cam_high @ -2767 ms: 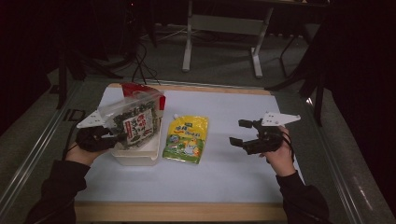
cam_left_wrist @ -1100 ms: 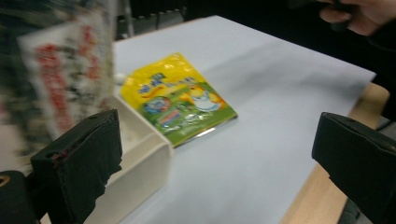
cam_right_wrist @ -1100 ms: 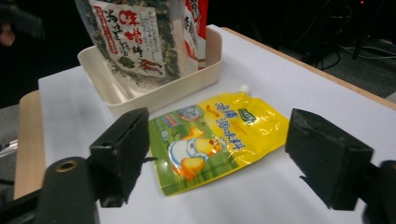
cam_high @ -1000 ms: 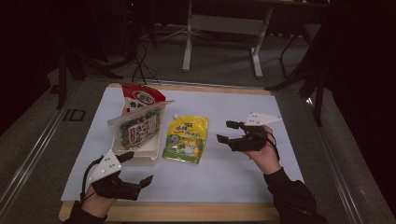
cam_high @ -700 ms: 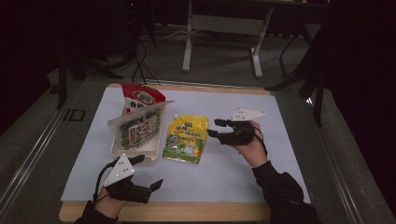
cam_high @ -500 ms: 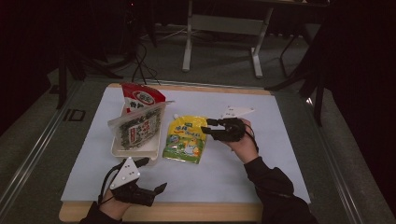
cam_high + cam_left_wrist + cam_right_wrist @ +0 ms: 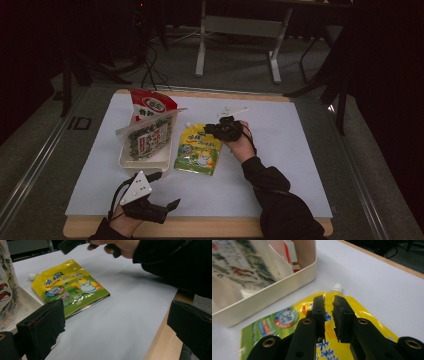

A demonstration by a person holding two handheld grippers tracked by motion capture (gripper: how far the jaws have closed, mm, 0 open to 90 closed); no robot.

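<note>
Table: we see a wooden table [image 7: 300, 227] covered by a white sheet [image 7: 280, 150], with the person's forearms entering from the near edge.

Pouch: a yellow-green spouted pouch [image 7: 198, 149] lies flat on the sheet near the middle, just right of the tray; its white cap [image 7: 337, 287] points away from the person. In the left gripper view we see the pouch [image 7: 71, 287] lying flat, its cap toward the tray.

Tray: a cream tray [image 7: 145, 161] sits left of the pouch and holds two upright bags. In the right gripper view its wall [image 7: 274, 291] stands close beside the pouch without clear contact.

Bags: a clear bag with dark print [image 7: 148, 136] leans in the tray, and a red-and-white bag [image 7: 151, 103] stands behind it at the far end.

Right gripper: we find the right gripper [image 7: 216, 131] over the pouch's upper right part. In its own view the jaws are nearly together, a narrow slit between them, poised above the pouch [image 7: 287, 322] near the spout; we cannot tell whether they touch it, and nothing is clamped between them.

Left gripper: the left gripper [image 7: 165, 206] rests low at the near edge of the table, well apart from the pouch. In its own view its jaws stand wide apart and empty.

Right hand: the right hand [image 7: 117, 245] shows at the top of the left gripper view, beyond the pouch.
</note>
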